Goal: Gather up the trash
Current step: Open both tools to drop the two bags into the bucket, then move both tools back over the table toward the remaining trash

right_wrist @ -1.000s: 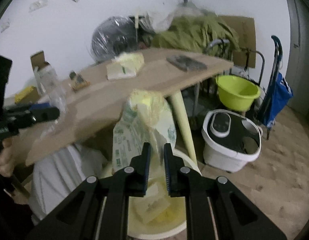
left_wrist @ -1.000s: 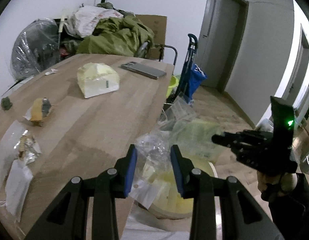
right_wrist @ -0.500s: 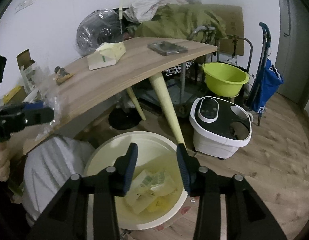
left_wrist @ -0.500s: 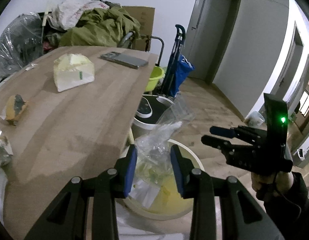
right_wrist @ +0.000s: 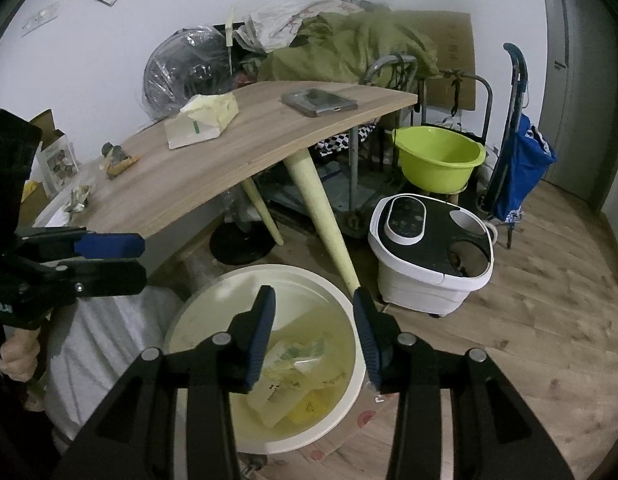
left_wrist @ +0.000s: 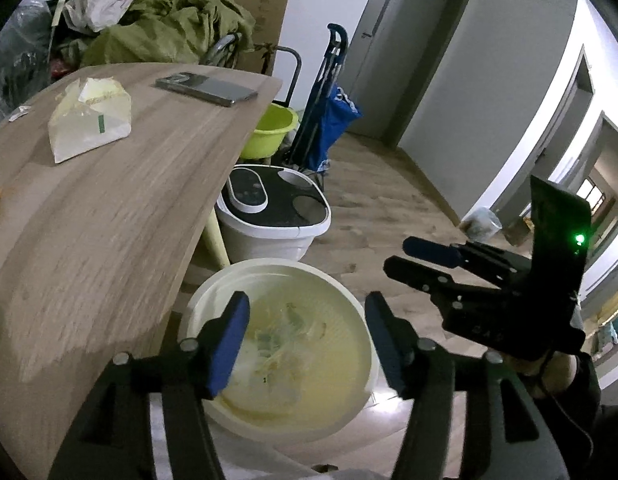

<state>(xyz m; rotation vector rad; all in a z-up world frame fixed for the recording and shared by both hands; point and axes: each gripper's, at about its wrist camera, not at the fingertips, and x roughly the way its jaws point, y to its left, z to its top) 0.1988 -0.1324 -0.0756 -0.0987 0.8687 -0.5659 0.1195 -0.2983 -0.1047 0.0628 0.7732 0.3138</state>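
A cream bin (left_wrist: 349, 300) stands on the floor beside the wooden table (left_wrist: 109, 200). My left gripper (left_wrist: 307, 320) hangs over it, its jaws opening with nothing between them. Crumpled clear and yellow trash (left_wrist: 281, 352) lies blurred inside. My right gripper (right_wrist: 313, 324) is open and empty above the same bin (right_wrist: 197, 312), where printed bags (right_wrist: 293, 368) lie. Each gripper shows in the other's view: the right gripper (left_wrist: 409, 260) at the right, the left gripper (right_wrist: 129, 260) at the left. On the table lie a yellow-white wrapper (right_wrist: 205, 120) and small scraps (right_wrist: 119, 158).
A phone (right_wrist: 319, 102) lies near the table's far end. Past the slanted table leg (right_wrist: 321, 216) stand a white and black foot bath (right_wrist: 429, 248), a green basin (right_wrist: 441, 160) and a blue trolley bag (right_wrist: 521, 168). Green cloth (right_wrist: 349, 48) is piled behind the table.
The left gripper swung from the table edge to over the bin and let go of the clear plastic bag. The right gripper opened and dropped its printed bag into the bin.
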